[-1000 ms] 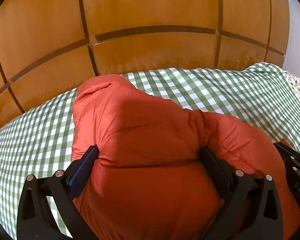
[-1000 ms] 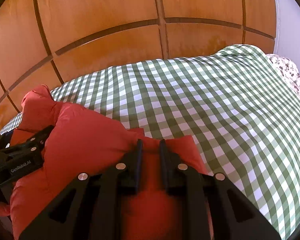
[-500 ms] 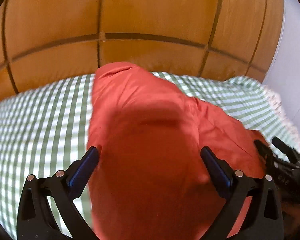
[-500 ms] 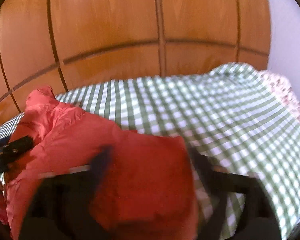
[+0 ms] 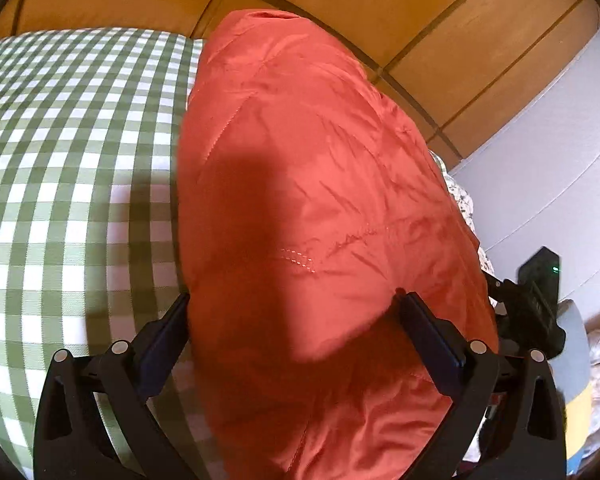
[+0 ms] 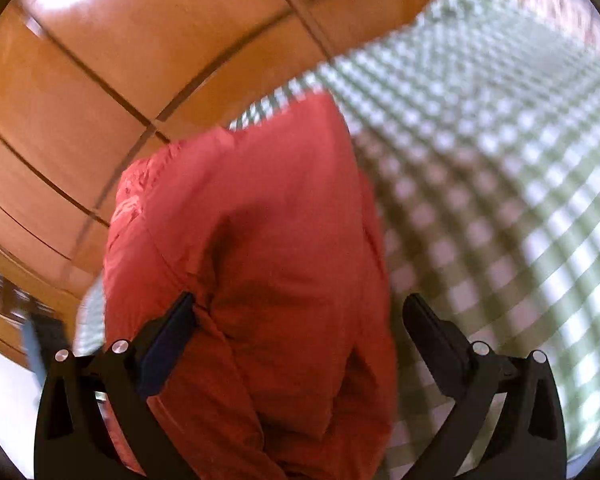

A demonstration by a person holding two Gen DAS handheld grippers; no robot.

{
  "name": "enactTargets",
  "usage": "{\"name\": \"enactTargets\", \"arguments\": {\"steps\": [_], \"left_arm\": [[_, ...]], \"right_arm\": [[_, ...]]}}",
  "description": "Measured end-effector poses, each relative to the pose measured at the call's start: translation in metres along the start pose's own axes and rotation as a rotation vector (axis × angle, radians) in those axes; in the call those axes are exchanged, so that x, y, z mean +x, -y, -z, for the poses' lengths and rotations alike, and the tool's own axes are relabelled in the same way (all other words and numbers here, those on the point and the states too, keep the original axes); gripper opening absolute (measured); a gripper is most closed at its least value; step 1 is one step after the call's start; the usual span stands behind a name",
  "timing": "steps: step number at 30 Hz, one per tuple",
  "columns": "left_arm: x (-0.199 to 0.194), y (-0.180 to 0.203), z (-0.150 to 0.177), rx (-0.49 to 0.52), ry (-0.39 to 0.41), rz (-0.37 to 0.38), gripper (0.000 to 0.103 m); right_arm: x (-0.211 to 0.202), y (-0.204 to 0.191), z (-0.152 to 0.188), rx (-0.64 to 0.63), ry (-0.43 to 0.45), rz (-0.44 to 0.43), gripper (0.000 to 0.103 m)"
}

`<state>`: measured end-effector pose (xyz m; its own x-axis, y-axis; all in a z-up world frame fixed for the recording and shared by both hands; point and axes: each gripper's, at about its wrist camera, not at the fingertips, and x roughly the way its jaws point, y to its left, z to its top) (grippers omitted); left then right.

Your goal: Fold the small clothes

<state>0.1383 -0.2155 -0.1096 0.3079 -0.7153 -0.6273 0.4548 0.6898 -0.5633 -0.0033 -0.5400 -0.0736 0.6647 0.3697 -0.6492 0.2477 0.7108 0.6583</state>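
The left gripper [image 5: 292,308] stands wide with the one puffy orange-red quilted garment [image 5: 312,208] bulging between its unpressed fingers; the right gripper [image 6: 298,308], whose jaws have just been opening, is wide too, the garment lying between them toward its left finger. The garment's long axis runs straight ahead of both grippers, across the green-and-white checked cloth [image 5: 60,184], toward the wooden panelling [image 6: 100,80]

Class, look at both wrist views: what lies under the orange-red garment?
The orange-red garment lies on a green-and-white checked cloth, which shows beside it. Whatever sits directly beneath the garment, or under the cloth, is covered.
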Motion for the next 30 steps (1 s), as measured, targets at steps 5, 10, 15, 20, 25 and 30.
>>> {"name": "enactTargets", "arguments": {"steps": [5, 10, 15, 20, 25, 30], "left_arm": [[0.006, 0.012, 0.001, 0.056, -0.019, -0.023, 0.097], [-0.008, 0.023, 0.003, 0.119, 0.039, -0.068, 0.077], [-0.034, 0.016, -0.009, 0.162, 0.121, -0.134, 0.071], [-0.061, -0.008, -0.018, 0.150, 0.208, -0.217, 0.069], [-0.089, -0.035, -0.030, 0.129, 0.296, -0.298, 0.067], [-0.110, -0.070, -0.050, 0.102, 0.374, -0.373, 0.067]], "right_arm": [[0.020, 0.006, -0.001, 0.040, -0.075, -0.155, 0.101], [0.027, -0.020, -0.001, -0.043, -0.060, -0.172, 0.087], [0.042, -0.051, -0.003, -0.100, -0.036, -0.213, 0.079], [0.082, -0.097, -0.006, -0.152, -0.037, -0.270, 0.077], [0.119, -0.150, -0.008, -0.246, -0.032, -0.331, 0.076], [0.165, -0.199, -0.019, -0.324, -0.020, -0.357, 0.075]]}}
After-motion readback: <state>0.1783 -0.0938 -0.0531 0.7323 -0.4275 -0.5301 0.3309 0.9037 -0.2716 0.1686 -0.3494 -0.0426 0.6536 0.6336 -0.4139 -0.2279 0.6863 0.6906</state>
